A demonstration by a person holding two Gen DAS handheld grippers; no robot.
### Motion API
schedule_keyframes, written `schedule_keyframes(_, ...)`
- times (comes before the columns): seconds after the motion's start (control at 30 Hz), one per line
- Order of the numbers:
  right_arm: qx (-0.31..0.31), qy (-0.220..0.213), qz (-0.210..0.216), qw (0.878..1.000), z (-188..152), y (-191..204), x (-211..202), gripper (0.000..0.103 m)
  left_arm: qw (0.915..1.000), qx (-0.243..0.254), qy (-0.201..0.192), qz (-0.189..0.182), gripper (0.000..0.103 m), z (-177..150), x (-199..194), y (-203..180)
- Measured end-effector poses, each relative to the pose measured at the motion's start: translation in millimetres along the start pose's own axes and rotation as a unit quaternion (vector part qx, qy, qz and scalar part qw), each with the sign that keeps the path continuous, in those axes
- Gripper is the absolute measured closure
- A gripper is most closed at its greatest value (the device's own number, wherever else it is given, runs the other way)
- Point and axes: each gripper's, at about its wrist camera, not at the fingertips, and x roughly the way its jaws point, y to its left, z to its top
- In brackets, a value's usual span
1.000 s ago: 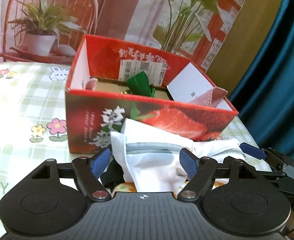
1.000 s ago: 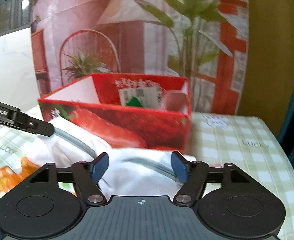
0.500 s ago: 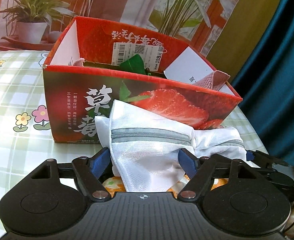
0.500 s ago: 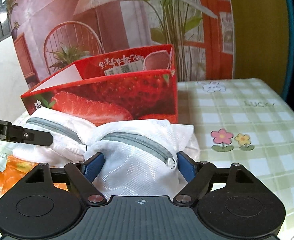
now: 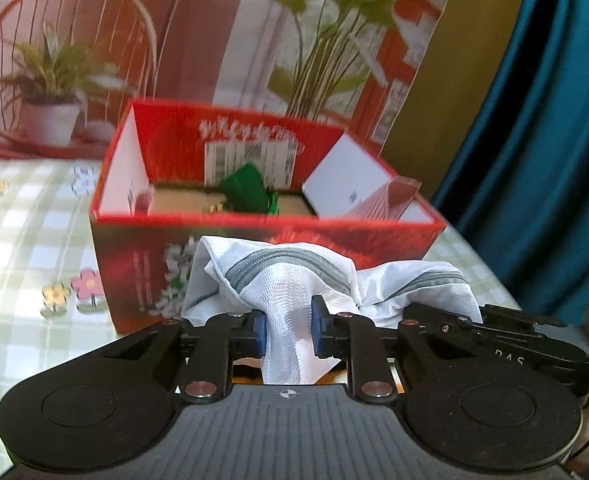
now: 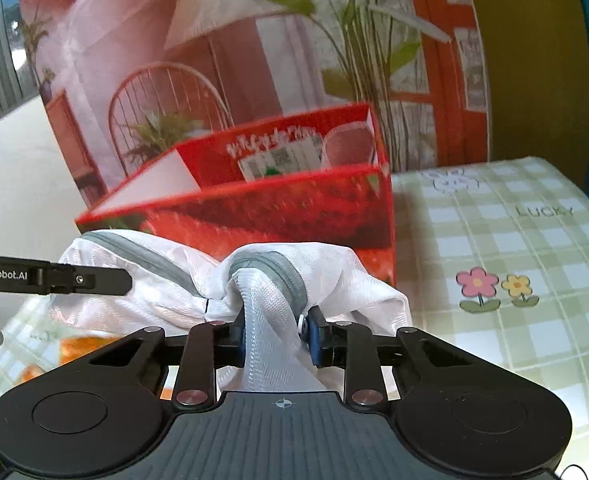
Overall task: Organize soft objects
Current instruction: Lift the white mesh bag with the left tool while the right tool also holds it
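Green-and-white checked tablecloth (image 6: 534,240) with flower prints covers the table, giving a flat spot to sort on. The open red cardboard box printed with strawberries (image 5: 334,248) sits at 12 o'clock from both my claws. I judge it the drop target, top open so soft things go straight in. Inside it: a green folded item (image 5: 246,194) near the back wall and a pink knitted cloth (image 5: 390,200) leaning in the 2 o'clock corner, probably sorted already.

The white mesh laundry bag with a grey zipper (image 5: 290,280) lies bunched on the cloth, touching the box's front wall, between me and the box. It's limp, so 2 grips keep it from sagging on the way up.

My left claw (image 5: 288,334) has just been closing, and its blue pads now pinch a fold of the bag. My right claw (image 6: 274,334) has likewise just been closing and clamps the zipper end of the same bag. In the left view it sits at 3 o'clock. Next, I guess: lift over the rim.
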Motion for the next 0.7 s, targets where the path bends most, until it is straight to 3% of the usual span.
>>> schedule_keyframes(0.37,0.003,-0.082,0.031,0.996,26,21,-50,0.079,0.9966,-0.011,-0.081,0.010,0.081,1,-62,-19)
schedule_keyframes(0.5,-0.012,-0.092,0.037,0.995,21,33,-61,0.079,0.9947,-0.057,-0.084,0.013,0.081,-13,-72,-12)
schedule_keyframes(0.7,-0.058,-0.094,0.039,0.993,7,58,-72,0.079,0.9929,-0.071,-0.092,0.025,0.081,-29,-82,-10)
